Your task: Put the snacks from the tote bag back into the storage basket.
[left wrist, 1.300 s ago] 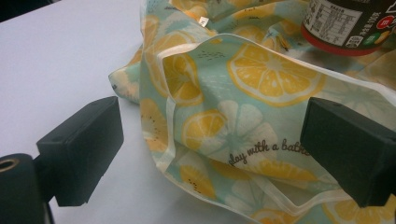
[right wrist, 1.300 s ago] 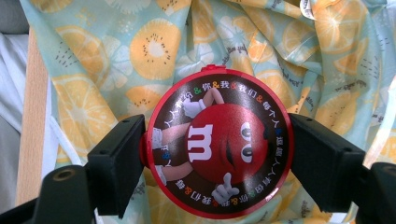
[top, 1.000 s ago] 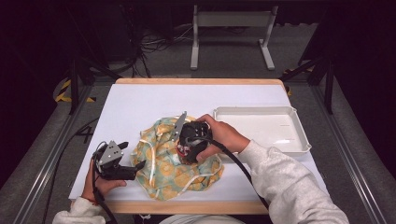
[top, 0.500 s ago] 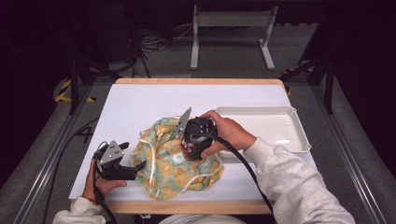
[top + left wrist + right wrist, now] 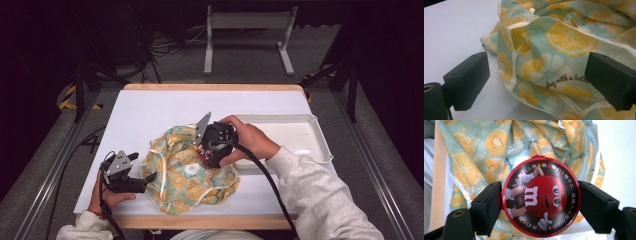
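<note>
Two sets of tongs are at work, and each view gives us something the others lack. From the high view we see the layout: the left tongs [image 5: 145, 181] lie low at the lower left of the frame, at the edge of a crumpled lemon-print cloth bag [image 5: 185, 175] on the white bench [image 5: 150, 110], while the right tongs [image 5: 202, 150] hang over the middle of the bag, with a white tray [image 5: 320, 145] to the right of centre. What the right tongs carry is hard to make out from up there. The right gripper view settles it: we see a round red tin [image 5: 540, 197] pinched across its width between the two black jaws, held above the bag, near the bench's wooden edge. Its face shows a red cartoon candy character with a white "m", white gloves and eyes, ringed by a dark band of small coloured characters inside a red rim. The left gripper view gives us the fabric close up: pale teal with orange and yellow citrus slices, cream piping along the seams, and a printed line of script. There the jaws stand spread, one over bare bench, the other over the cloth, pressing on nothing.
</note>
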{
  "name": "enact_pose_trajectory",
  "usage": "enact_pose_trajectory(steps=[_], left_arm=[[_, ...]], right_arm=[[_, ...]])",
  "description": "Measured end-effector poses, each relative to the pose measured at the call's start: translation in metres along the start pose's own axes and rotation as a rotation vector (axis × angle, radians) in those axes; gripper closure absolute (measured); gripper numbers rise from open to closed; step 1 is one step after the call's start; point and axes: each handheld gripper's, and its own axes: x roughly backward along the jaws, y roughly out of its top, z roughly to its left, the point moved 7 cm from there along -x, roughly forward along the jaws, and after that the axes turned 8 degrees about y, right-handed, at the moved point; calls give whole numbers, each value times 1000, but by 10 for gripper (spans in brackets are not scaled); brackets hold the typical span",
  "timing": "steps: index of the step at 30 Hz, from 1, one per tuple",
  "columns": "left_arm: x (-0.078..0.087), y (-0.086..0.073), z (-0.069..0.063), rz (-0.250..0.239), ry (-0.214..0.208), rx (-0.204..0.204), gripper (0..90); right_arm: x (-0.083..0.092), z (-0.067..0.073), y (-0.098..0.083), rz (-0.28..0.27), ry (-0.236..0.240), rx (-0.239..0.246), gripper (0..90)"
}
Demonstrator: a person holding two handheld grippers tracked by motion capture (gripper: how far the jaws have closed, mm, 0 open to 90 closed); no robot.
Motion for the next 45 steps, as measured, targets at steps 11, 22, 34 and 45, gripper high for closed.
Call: enact_pose_trajectory(steps=[11,22,34,45], left_arm=[[-1,0,-1,6,-5,-8,65],[-2,1,-3,6,-8,-21,65],[-2,1,-4,11,-9,-25,65],[-3,0,-5,21,-12,-16,63]], right_arm=[[7,-3,-6,5,3,-5,237],[18,-3,-12,-2,-15,-14,237],[33,-5,-22,-9,-37,-28,237],[48,-8,-38,-21,-50,-55,237]])
